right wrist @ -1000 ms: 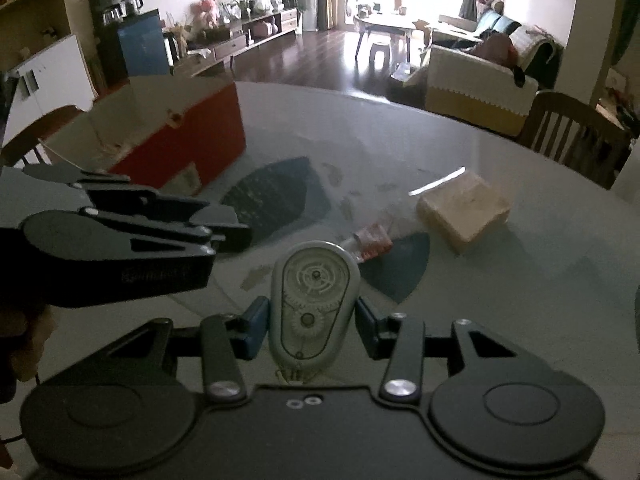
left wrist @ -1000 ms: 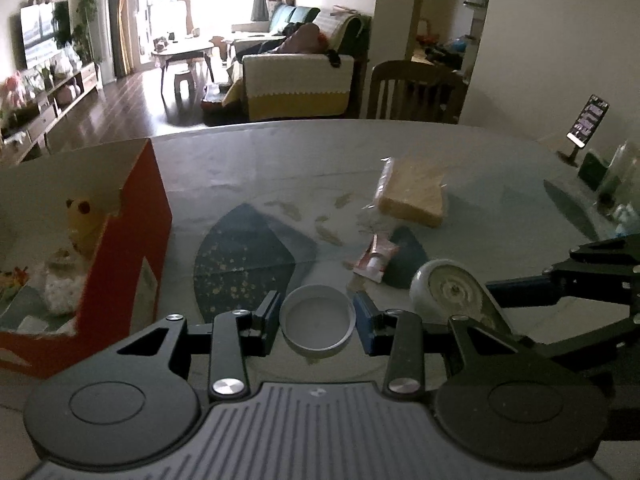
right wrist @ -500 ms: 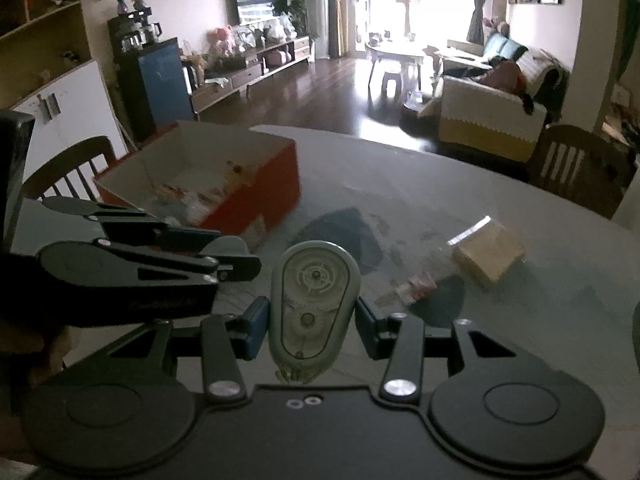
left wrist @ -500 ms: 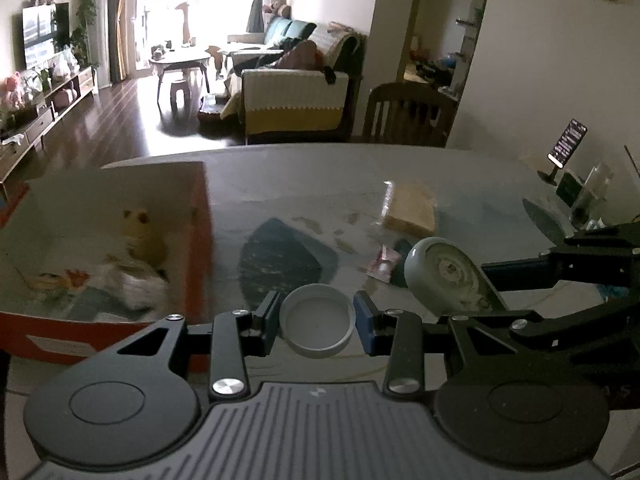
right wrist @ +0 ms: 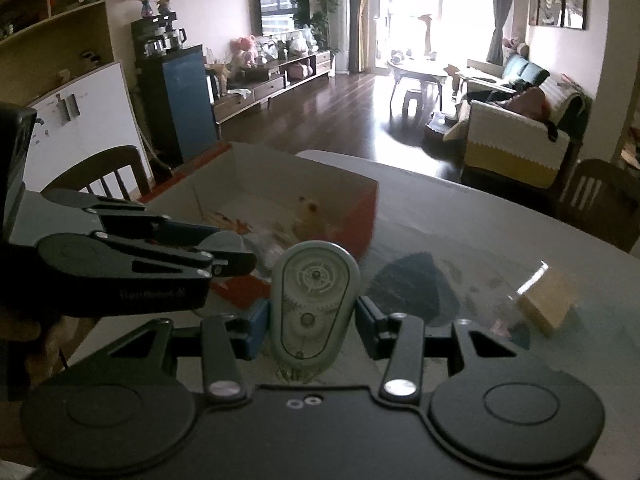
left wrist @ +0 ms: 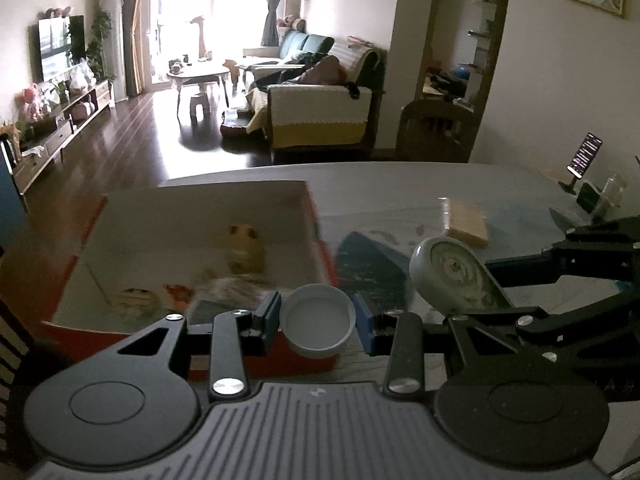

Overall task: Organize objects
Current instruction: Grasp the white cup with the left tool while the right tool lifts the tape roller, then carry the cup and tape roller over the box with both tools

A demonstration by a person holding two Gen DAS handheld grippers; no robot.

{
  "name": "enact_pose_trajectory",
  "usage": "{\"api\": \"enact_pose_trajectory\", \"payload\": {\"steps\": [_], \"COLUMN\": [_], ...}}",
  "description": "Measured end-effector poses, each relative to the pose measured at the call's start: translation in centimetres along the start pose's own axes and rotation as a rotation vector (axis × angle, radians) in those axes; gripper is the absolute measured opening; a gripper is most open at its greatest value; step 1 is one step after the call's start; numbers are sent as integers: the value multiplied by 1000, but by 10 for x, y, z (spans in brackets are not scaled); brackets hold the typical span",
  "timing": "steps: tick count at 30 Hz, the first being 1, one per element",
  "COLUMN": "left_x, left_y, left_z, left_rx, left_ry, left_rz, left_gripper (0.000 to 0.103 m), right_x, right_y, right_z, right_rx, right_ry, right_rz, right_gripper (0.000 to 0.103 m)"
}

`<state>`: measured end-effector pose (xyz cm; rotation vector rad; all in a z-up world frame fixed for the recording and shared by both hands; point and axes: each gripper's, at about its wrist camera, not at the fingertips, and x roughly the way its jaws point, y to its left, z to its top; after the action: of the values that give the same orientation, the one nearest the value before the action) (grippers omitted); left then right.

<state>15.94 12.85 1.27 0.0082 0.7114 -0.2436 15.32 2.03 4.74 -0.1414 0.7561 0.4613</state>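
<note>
Left-wrist view, left to right. One open box (left wrist: 320,216) with red outer walls and pale inner walls stands on the bench (left wrist: 400,184); inside it lie a yellowish toy figure (left wrist: 245,249) and several smaller items too blurred to name or count. The left gripper (left wrist: 317,320) hangs above the near right corner of the box, its two blue-padded fingers (left wrist: 272,314) clenched on one white round cap (left wrist: 317,327), whose hollow side faces the camera. To the right, one correction-tape dispenser (left wrist: 454,276) is carried in the right gripper, above the bench and just beside the box; its long axis slants from upper left to lower right in this view, the rounded end toward the box. Farther back, one tan block in clear wrap (left wrist: 466,220) lies flat on the bench, well apart from the box.

Right-wrist view, left to right. The left gripper enters from the left, above the box (right wrist: 368,200). The right gripper (right wrist: 316,322) has its two fingers (right wrist: 370,326) grasping the dispenser (right wrist: 315,300) by its flat sides; its long axis runs straight ahead along the fingers, the broad rounded end forward and the narrow end toward the camera, the gear face up. The tan block (right wrist: 546,300) lies at right on the bench (right wrist: 500,220).
</note>
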Motion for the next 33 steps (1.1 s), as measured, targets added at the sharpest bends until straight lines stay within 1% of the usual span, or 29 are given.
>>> {"api": "enact_pose_trajectory", "payload": {"steps": [5, 10, 13, 18, 22, 25, 33], "left_x": [0, 8, 16, 40, 65, 87, 136], "left_y": [36, 74, 96, 126, 135, 140, 147], "left_z": [4, 11, 20, 33, 40, 44, 45], "left_rx": [-1, -4, -2, -4, 11, 21, 41], "left_ry": [2, 11, 14, 28, 47, 77, 164], "left_rz": [24, 68, 102, 127, 146, 155, 172], "left_gripper": [38, 38, 38, 38, 38, 38, 38], "right_x": [20, 48, 65, 98, 127, 144, 175], "right_y": [25, 40, 49, 52, 52, 52, 56], "right_z": [20, 40, 49, 62, 68, 69, 67], "right_rx": [-32, -59, -78, -82, -79, -72, -83], "right_ry": [-9, 4, 13, 41, 73, 102, 152], "right_rz": [4, 6, -1, -13, -31, -30, -44], "right_gripper": [45, 45, 45, 45, 45, 45, 45]}}
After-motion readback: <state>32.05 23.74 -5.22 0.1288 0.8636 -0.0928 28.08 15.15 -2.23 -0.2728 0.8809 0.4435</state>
